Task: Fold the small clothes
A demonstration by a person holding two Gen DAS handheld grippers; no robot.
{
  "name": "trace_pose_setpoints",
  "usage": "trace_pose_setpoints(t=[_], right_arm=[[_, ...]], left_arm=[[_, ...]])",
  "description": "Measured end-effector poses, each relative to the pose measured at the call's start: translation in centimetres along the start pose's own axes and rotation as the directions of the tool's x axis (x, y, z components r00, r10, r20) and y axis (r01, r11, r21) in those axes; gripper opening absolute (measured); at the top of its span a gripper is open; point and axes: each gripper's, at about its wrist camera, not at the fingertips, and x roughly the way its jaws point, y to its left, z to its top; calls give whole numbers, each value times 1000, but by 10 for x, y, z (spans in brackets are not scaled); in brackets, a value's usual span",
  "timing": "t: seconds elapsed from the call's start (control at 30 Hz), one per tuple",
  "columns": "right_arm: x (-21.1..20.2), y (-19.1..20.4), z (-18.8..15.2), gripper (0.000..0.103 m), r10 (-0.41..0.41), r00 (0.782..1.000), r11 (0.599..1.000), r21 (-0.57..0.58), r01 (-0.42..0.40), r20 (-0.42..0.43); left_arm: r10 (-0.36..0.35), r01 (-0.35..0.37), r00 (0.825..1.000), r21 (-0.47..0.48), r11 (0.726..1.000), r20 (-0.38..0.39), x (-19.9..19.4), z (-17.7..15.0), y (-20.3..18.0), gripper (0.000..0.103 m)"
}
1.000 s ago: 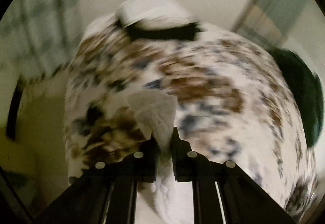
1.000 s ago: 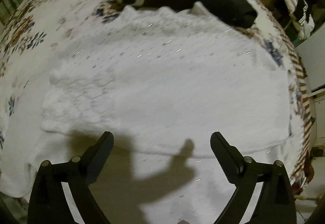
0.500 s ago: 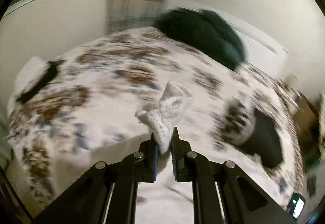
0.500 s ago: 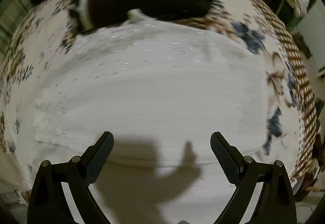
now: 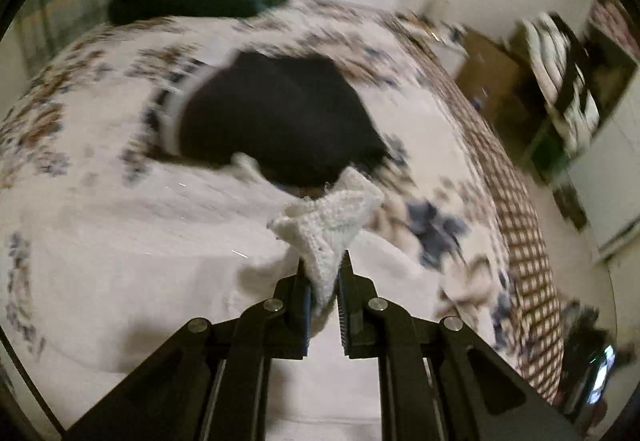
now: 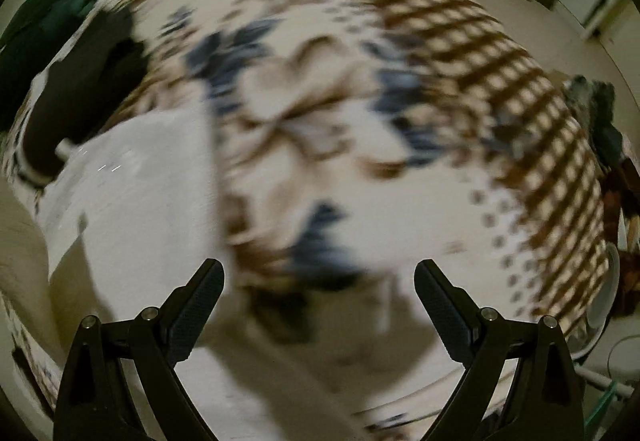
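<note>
Left fingers: left gripper (image 5: 324, 273) clamped on white knit garment (image 5: 328, 221), frame centre
Right fingers: right gripper (image 6: 319, 283) spread wide, gripping nothing, above floral bedspread (image 6: 360, 145)
Writing: none legible

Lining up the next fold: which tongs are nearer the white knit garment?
Left. The left tongs are shut on the white knit garment; the right tongs hang open above the floral bedspread, beside it.
</note>
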Motion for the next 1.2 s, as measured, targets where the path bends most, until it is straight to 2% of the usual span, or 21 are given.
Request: trace_pose_setpoints(t=[0.1,0.23,0.3,0.33,0.37,0.43,0.53,0.6,0.67,0.73,0.77,0.8,0.83,0.87,0.9,0.93,1.1,1.13,1.2], right_arm=[[1,-26,6,98,-9,1000,1000,24,9,-3],[-1,-49,6,98,22,1000,999,33,-21,-11],[-5,-55,10,98,83,996,996,46,-83,-17],[-10,-60,11,98,128,992,990,53,-127,-20],[-13,-62,13,98,163,986,985,60,-162,-22],[-22,-59,14,98,238,971,969,74,-235,-27],[-32,-41,19,98,376,926,925,75,-372,-42],[-31,-20,21,98,443,894,895,83,-437,-66],[-21,7,25,98,500,862,865,97,-492,-83],[-13,29,28,97,483,871,875,73,-478,-89],[-3,47,28,92,436,895,900,33,-435,-99],[5,58,27,84,407,906,913,12,-408,-113],[11,65,26,60,393,910,918,0,-396,-129],[21,75,24,28,358,921,931,-15,-364,-156],[25,80,20,13,318,935,945,-24,-326,-159],[25,80,16,9,296,944,953,-25,-303,-148],[-13,75,-5,8,236,970,966,-96,-241,-55],[-14,74,-9,8,217,974,970,-103,-222,-61],[0,70,-18,8,178,975,973,-122,-194,-132]], left_arm=[[-5,8,999,68,998,-51,24,-16,-34,9],[5,6,990,78,997,-143,45,-31,-44,15],[-5,12,988,42,999,-154,39,-32,-33,38],[-5,9,989,26,1000,-147,34,-32,-23,64],[-10,11,991,8,1000,-133,27,-31,-14,83],[13,-16,996,-37,999,-86,9,-28,14,86],[99,-107,993,-128,986,-65,-14,-25,72,87],[166,-175,984,-167,970,-63,-24,-26,108,87],[241,-254,967,-196,947,-86,-28,-34,146,87],[298,-319,947,-226,921,-123,-29,-44,179,87],[314,-340,939,-239,910,-139,-29,-51,192,87],[332,-362,931,-250,898,-155,-31,-57,207,87],[343,-376,925,-252,892,-165,-31,-62,215,87],[353,-388,919,-250,887,-174,-31,-67,221,87],[358,-395,916,-247,885,-183,-31,-73,229,87],[357,-397,914,-243,885,-190,-31,-78,235,87],[328,-376,919,-230,898,-220,-38,-92,256,87],[318,-369,920,-233,900,-229,-41,-96,262,87],[288,-350,923,-241,905,-255,-44,-105,276,87]])
